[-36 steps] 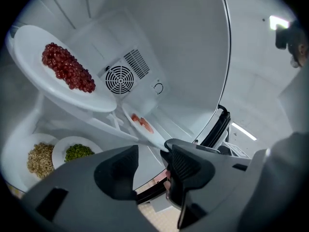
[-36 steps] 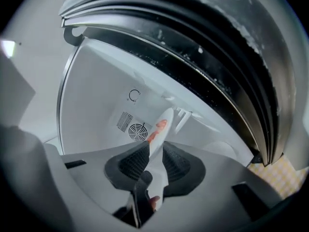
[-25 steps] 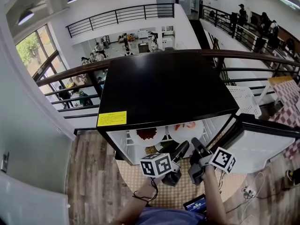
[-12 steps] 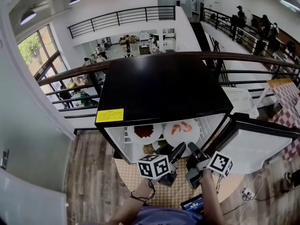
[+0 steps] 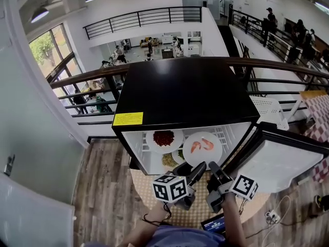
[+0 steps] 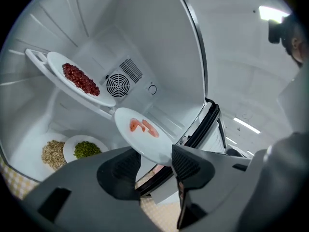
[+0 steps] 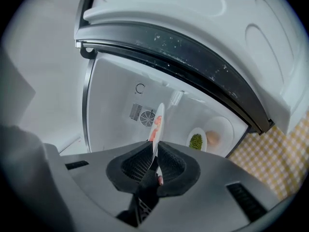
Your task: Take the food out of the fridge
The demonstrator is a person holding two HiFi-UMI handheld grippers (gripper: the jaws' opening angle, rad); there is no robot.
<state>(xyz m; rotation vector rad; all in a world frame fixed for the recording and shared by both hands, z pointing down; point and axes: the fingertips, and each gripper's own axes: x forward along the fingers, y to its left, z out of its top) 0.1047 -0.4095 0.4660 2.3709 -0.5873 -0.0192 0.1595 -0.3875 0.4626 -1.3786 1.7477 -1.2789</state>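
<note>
Right gripper (image 7: 155, 166) pinches the near rim of the shrimp plate (image 5: 203, 149) at the mouth of the open fridge (image 5: 185, 91), while the left gripper (image 6: 154, 163) waits at the same rim with jaws apart, gripping nothing. The plate should come straight out and stay level, lest the shrimp slide; a second grip from the left would likely steady it. A plate of red food (image 6: 79, 79) sits just beside it on the upper shelf (image 6: 36, 57), a green dish (image 6: 86, 149) and a grain dish (image 6: 53, 153) lie below, and the door (image 5: 277, 163) stands wide at right
</note>
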